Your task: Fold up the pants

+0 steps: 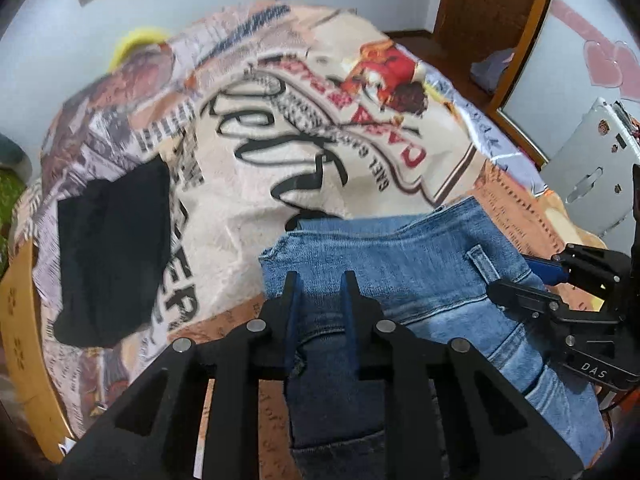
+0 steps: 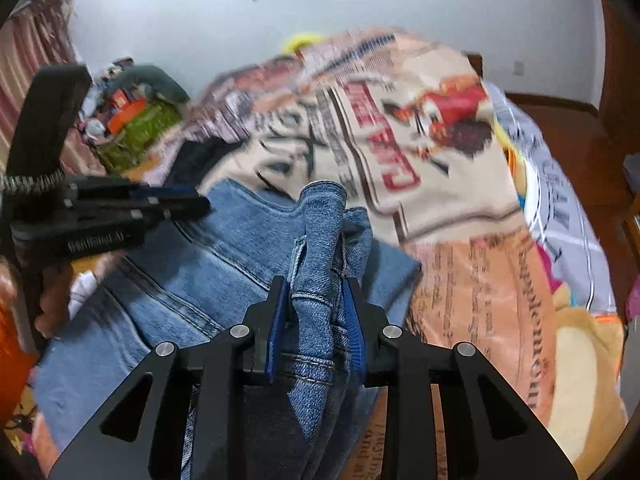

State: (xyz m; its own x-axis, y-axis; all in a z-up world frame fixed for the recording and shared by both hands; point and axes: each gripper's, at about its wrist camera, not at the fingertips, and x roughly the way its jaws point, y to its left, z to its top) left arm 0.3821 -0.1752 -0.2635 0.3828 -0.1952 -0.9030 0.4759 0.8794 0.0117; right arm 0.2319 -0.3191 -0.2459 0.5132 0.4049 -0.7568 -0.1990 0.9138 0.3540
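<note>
So in the left wrist view, far left there's a black piece of clothing (image 1: 112, 256) lying flat on the printed blanket (image 1: 256, 152). Moving toward the middle, the jeans (image 1: 400, 256) are spread across the lower centre and right of the frame, sitting on that same blanket. The left gripper (image 1: 320, 280) is at bottom centre with denim running between its fingers, which are pinched onto a fold of the jeans. Over at the right edge you can see the right gripper (image 1: 516, 292) sitting on the denim too.

Right wrist view: the left gripper (image 2: 192, 200) pokes in from the left edge, over the jeans' left side, but I can't tell its grip from this angle. In the centre, the right gripper (image 2: 316, 300) has its fingers clamped on a bunched ridge of the jeans (image 2: 320, 232) that sticks up past the tips. The blanket (image 2: 472, 264) fills the right side.
</note>
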